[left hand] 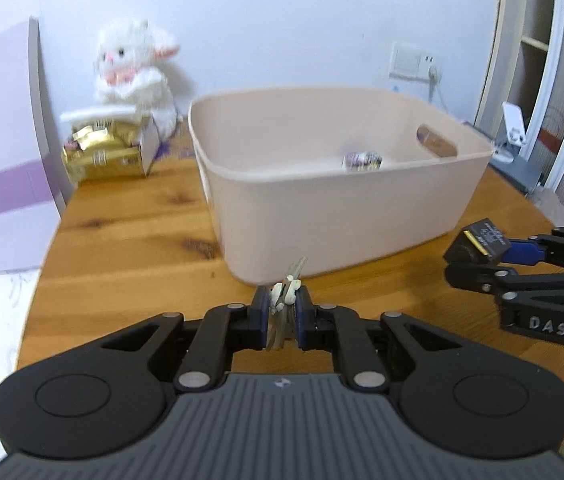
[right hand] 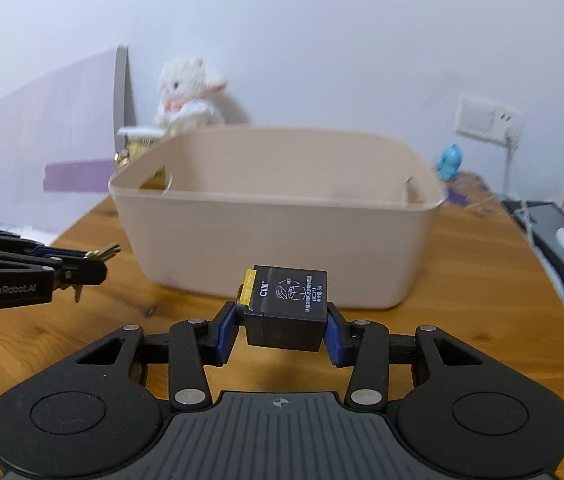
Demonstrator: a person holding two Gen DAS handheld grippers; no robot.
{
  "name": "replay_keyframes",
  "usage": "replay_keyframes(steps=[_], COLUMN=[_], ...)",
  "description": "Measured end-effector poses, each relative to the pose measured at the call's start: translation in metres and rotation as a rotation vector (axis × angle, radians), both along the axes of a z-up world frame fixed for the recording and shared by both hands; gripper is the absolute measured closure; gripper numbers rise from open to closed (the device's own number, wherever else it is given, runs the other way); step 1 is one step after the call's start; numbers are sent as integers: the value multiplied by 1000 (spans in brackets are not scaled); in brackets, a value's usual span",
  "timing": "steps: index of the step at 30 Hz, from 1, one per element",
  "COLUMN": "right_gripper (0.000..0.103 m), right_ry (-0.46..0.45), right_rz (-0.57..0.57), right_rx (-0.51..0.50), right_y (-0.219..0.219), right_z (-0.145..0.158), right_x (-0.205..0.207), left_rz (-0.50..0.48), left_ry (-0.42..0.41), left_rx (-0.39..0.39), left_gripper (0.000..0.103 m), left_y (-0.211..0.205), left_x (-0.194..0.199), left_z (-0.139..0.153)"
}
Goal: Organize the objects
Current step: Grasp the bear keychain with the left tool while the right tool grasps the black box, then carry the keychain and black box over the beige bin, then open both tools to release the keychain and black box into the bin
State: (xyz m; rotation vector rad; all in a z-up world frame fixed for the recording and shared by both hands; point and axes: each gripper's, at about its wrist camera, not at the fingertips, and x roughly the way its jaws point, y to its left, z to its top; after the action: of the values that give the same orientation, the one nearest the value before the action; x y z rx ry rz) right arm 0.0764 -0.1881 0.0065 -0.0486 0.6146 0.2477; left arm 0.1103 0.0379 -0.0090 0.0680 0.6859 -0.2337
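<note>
Gripped tight in the left gripper (left hand: 283, 312) was a bunch of keys (left hand: 287, 300). Its jaws were narrow, while the right gripper (right hand: 286, 324) clamped a black box (right hand: 287, 307) before the beige bin (right hand: 274, 216).

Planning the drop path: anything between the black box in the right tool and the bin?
Only the beige bin's own near wall. The right tool holds the black box in front of it, below the rim, so it must go up and over. The bare wooden table between them holds nothing.
</note>
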Motion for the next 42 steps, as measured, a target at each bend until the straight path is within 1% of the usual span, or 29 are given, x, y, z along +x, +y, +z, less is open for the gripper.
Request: replay_keyframes(steps=[5, 9, 13, 17, 20, 23, 28, 33, 35, 37, 38, 39, 41, 42], right_gripper=[61, 61, 61, 61, 61, 61, 61, 61, 61, 62, 59, 52, 46, 40], right_ry=[-76, -125, -157, -174, -156, -113, -42, 58, 81, 80, 85, 86, 88, 88], right_rz=[-24, -38, -49, -59, -65, -61, -58, -50, -50, -49, -51, -55, -55, -58], right_rx=[9, 10, -1, -21, -17, -4, -35, -65, -86, -89, -81, -67, -31, -20], right_y=[-19, -30, -37, -37, -38, -37, -33, -29, -28, -27, -28, -29, -33, -35], right_z=[28, 47, 59, 64, 63, 56, 35, 9, 1, -1, -1, 0, 3, 4], right_x=[-3, 7, 23, 43, 61, 80, 112, 136, 141, 141, 141, 141, 139, 137], left_rz=[-3, -14, -14, 0, 10, 30, 86, 111, 118, 127, 129, 132, 134, 133], left_ry=[-66, -97, -140, -142, -126, -102, -28, 51, 79, 96, 103, 106, 102, 102], left_rx=[10, -4, 13, 17, 21, 49, 94, 140, 150, 156, 154, 153, 150, 145], left_gripper=[88, 88, 88, 88, 88, 88, 88, 88, 88, 87, 87, 87, 85, 79], left_y=[-7, -13, -25, -34, -40, -47, -55, -57, -55, -54, -53, -52, -51, -52], left_x=[-4, 3, 18, 42, 63, 87, 127, 149, 153, 155, 155, 155, 153, 152], left_z=[25, 43, 58, 63, 60, 53, 33, 13, 6, 3, 2, 2, 4, 6])
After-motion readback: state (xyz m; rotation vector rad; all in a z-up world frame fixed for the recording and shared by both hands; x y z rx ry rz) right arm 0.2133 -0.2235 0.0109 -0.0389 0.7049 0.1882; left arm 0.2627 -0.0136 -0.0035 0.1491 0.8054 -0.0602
